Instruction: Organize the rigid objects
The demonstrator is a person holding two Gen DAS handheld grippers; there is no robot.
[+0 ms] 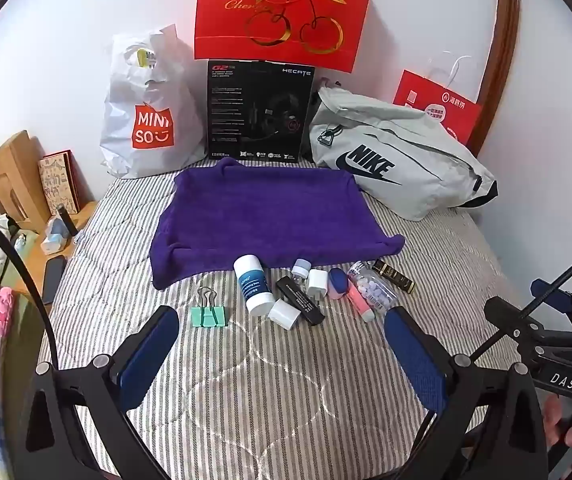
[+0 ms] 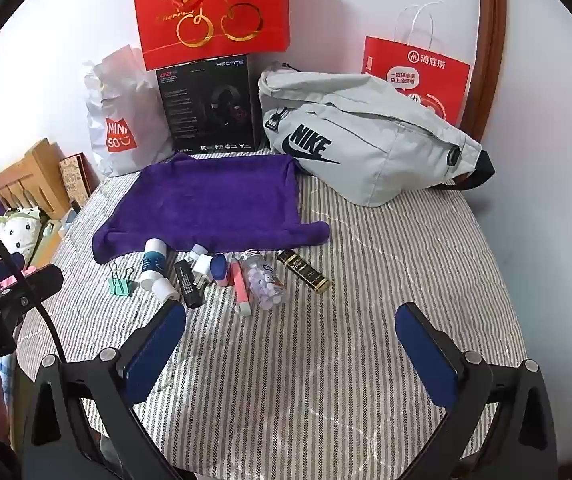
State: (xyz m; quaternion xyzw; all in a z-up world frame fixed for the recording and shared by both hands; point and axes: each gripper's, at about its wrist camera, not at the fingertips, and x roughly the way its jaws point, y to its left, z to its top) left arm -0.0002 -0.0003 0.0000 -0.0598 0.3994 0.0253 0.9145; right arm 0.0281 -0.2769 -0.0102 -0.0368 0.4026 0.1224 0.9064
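Left gripper and right gripper: jaws spread wide, nothing held. Small rigid objects clustered on striped bedcover, at six o'clock of purple towel.

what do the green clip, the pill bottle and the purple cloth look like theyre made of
Green clip: looks like painted sheet metal with bare wire handles, going by its crisp folded body and thin silvery loops. Pill bottle: clear plastic or glass, hard to say; the tablets show through. Purple cloth: soft, matte terry-like fabric, fuzzy with rolled edges.
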